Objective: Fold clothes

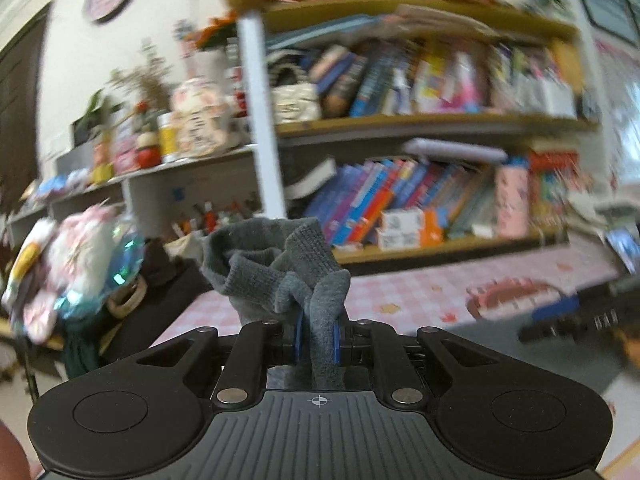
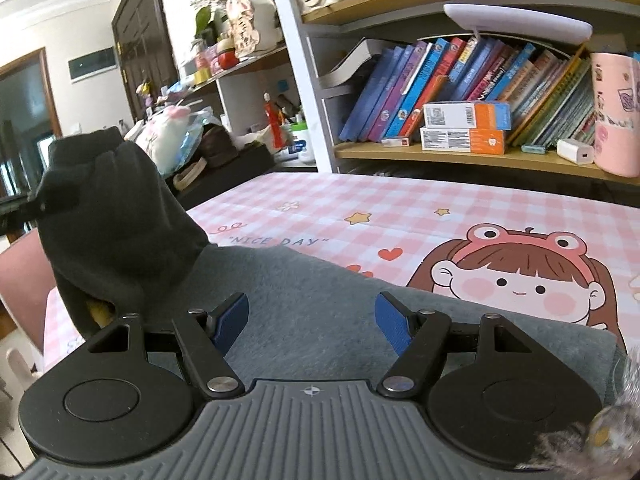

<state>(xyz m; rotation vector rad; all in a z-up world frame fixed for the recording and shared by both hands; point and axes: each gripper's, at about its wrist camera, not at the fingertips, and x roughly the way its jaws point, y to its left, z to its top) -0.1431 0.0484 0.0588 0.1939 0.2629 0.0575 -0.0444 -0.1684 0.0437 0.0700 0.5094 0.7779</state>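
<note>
My left gripper [image 1: 317, 338] is shut on a bunched fold of the grey garment [image 1: 280, 268] and holds it raised above the table; the ribbed cuff sticks up past the blue pads. In the right wrist view the same grey garment [image 2: 288, 292] lies spread on the pink checked tablecloth [image 2: 360, 208], with one part lifted into a dark peak [image 2: 108, 216] at the left. My right gripper [image 2: 312, 326] is open, its blue pads [image 2: 394, 326] wide apart just above the flat cloth. The left gripper itself is mostly hidden behind that peak.
A bookshelf [image 2: 460, 156] full of books stands right behind the table. A pink cup [image 2: 616, 112] and white charger sit on its lower shelf. Plush toys and bags [image 2: 172, 140] pile up at the table's left end. A pink chair [image 2: 24, 280] stands at left.
</note>
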